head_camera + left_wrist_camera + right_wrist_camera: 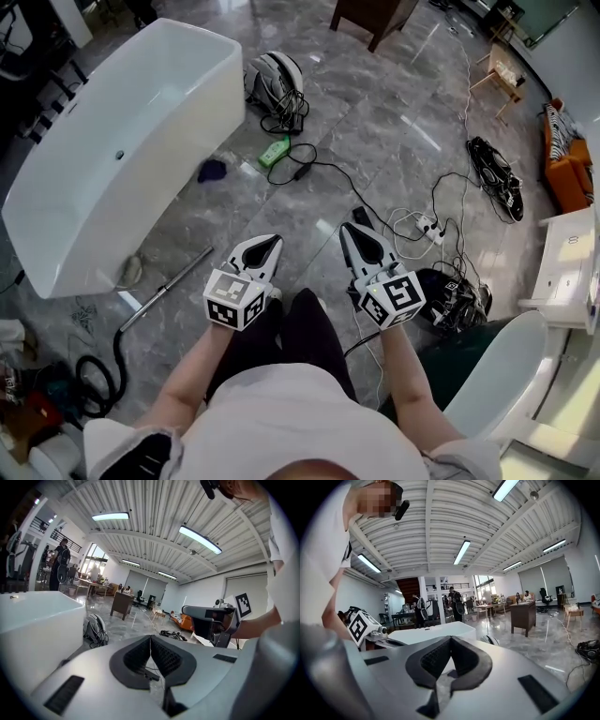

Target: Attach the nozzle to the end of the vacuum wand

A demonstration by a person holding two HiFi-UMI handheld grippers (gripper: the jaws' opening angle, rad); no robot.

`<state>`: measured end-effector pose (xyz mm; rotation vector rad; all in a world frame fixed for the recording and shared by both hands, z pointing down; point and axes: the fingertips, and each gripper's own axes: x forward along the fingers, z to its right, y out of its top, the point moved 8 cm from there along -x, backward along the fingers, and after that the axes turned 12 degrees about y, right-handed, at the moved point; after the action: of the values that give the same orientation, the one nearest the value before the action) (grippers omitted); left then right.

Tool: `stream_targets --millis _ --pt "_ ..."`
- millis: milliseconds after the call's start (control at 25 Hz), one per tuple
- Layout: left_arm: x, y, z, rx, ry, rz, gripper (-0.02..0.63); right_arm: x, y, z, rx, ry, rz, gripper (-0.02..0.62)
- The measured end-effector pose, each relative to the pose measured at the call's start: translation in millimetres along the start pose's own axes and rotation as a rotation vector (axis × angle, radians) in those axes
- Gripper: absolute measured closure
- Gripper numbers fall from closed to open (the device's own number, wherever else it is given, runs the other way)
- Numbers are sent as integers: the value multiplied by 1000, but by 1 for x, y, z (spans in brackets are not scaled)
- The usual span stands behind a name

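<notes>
Grey polished marble floor point(375, 122) fills the head view, strewn with black cables point(323, 173), a green power strip point(274, 152) and a white power strip point(429, 225), with a long white bathtub point(56, 234) standing at the left. Both of the person's bare forearms reach forward from the body, side by side over the dark trousers point(300, 337). Each hand carries its gripper roughly level and tipped a little downward. The left gripper point(266, 247) points ahead and slightly to the right, while the right gripper point(355, 231) points ahead and slightly to the left, so the two noses lean toward each other without touching. In each gripper view the dark ribbed pads meet along a thin line with nothing between them, so both pairs of jaws are closed and empty. The vacuum wand point(169, 286), a slim metal tube, lies on the floor at a slant beside the tub's near end. Its upper tip shows just to the left of the left gripper, and its lower end joins a black hose point(111, 370) that loops toward the bottom left corner. Neither gripper's fingers touch the wand, and the right gripper is well apart from it. I cannot pick out the nozzle for certain.
</notes>
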<state>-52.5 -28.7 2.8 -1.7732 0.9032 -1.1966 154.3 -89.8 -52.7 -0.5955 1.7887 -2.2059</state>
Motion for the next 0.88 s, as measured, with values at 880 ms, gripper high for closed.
stream_targets --millis 880 --pt "53 23 6 -53 158 73 595 23 -10 98 67 51 -47 581"
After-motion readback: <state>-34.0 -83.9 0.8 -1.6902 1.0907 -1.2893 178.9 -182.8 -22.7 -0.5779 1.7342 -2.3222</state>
